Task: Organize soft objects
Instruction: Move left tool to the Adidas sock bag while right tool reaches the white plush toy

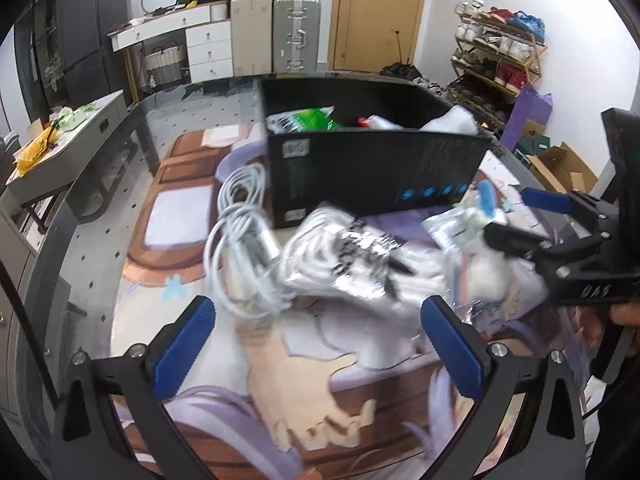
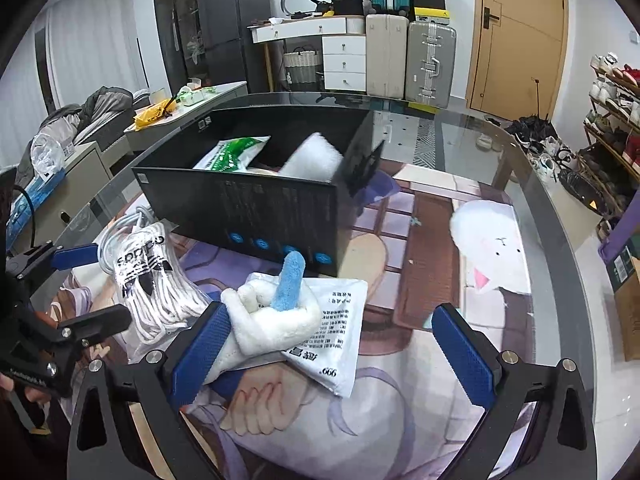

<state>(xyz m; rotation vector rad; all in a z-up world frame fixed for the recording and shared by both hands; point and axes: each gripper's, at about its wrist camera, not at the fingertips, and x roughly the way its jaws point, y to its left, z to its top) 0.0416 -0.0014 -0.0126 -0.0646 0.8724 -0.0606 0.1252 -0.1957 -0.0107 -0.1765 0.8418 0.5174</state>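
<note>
A black box (image 1: 372, 168) (image 2: 256, 208) stands on the table and holds a green-and-white packet (image 2: 234, 154), a white soft item (image 2: 314, 156) and a red-capped item (image 1: 370, 121). In front of it lie a bagged white cord bundle with black stripes (image 1: 352, 260) (image 2: 154, 280), a loose white cable coil (image 1: 236, 232), a white pouch with printed text (image 2: 340, 324) and a white plush toy with a blue part (image 2: 272, 312) (image 1: 486, 216). My left gripper (image 1: 316, 344) is open, just before the bagged bundle. My right gripper (image 2: 332, 352) is open; its left finger touches the plush toy.
A printed cartoon mat (image 2: 400, 240) covers the glass table (image 2: 460, 128). A white plush-like shape (image 2: 486, 248) lies right of the box. Beyond the table are suitcases (image 2: 430, 64), a white drawer unit (image 2: 344, 62), a shoe rack (image 1: 500, 56) and a side table (image 1: 64, 148).
</note>
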